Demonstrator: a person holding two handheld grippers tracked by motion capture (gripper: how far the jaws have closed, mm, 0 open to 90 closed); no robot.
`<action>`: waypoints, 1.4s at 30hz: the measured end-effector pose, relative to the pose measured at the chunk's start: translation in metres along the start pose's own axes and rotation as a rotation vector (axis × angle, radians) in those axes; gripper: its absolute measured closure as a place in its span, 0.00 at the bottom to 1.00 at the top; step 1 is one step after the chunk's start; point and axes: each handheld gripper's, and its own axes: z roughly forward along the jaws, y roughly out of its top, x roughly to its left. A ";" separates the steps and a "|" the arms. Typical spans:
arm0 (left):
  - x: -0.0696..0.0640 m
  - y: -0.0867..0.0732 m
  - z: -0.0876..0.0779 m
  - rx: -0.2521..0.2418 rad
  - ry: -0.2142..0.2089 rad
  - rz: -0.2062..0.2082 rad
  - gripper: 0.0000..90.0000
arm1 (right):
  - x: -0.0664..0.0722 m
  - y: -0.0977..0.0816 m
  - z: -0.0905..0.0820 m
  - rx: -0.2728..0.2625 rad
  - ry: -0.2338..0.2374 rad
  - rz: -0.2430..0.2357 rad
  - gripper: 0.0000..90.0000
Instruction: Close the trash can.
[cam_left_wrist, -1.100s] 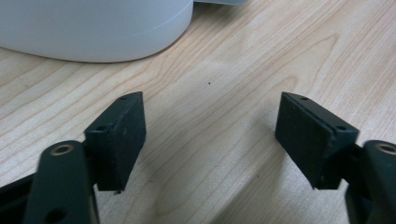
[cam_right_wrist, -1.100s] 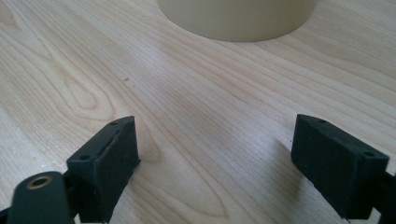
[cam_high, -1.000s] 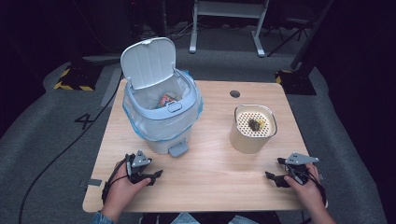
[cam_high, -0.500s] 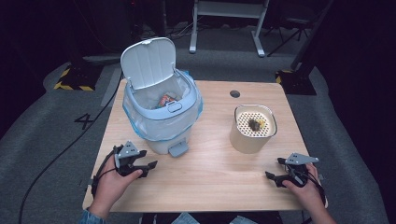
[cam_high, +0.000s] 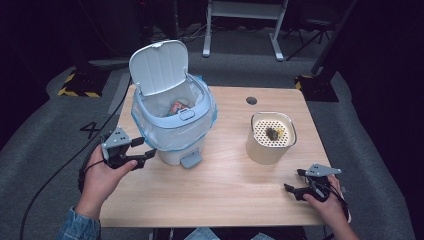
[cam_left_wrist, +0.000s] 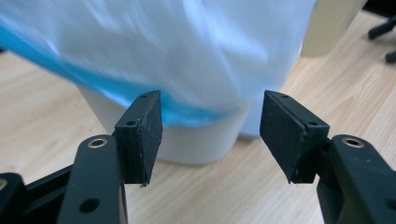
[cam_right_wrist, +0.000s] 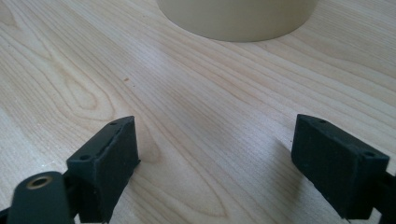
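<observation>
We held the left tongs (cam_high: 142, 154) lifted off the desk (cam_high: 225, 190), just beside the left flank of the white pedal bin (cam_high: 172, 125), and their jaws stood spread with nothing between them. In the left gripper view those tongs (cam_left_wrist: 210, 126) faced the bin's (cam_left_wrist: 196, 140) lower wall and the hanging edge of the blue-trimmed liner bag (cam_left_wrist: 187, 56), blurred and near the pads but not pinched. The bin stood at the desk's far left with its lid (cam_high: 159, 66) tipped up and back, some coloured waste (cam_high: 178, 107) lying inside. We kept the right tongs (cam_high: 296, 181) low at the near right of the desk, jaws also spread and empty. In the right gripper view they (cam_right_wrist: 215, 163) pointed across bare wood towards the cream container (cam_right_wrist: 238, 18), well apart from it. That container (cam_high: 270, 140), topped with a perforated insert holding a small dark thing (cam_high: 273, 133), stood right of the bin.
</observation>
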 end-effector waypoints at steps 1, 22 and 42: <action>0.002 0.004 -0.003 -0.008 0.001 0.001 0.44 | 0.000 0.000 0.000 0.000 0.000 0.000 0.17; 0.035 0.079 -0.039 -0.207 0.073 -0.024 0.46 | 0.000 0.000 0.000 0.000 0.000 0.000 0.17; 0.056 0.109 -0.016 -0.311 0.145 -0.070 0.46 | 0.000 0.000 0.000 0.000 0.000 0.000 0.17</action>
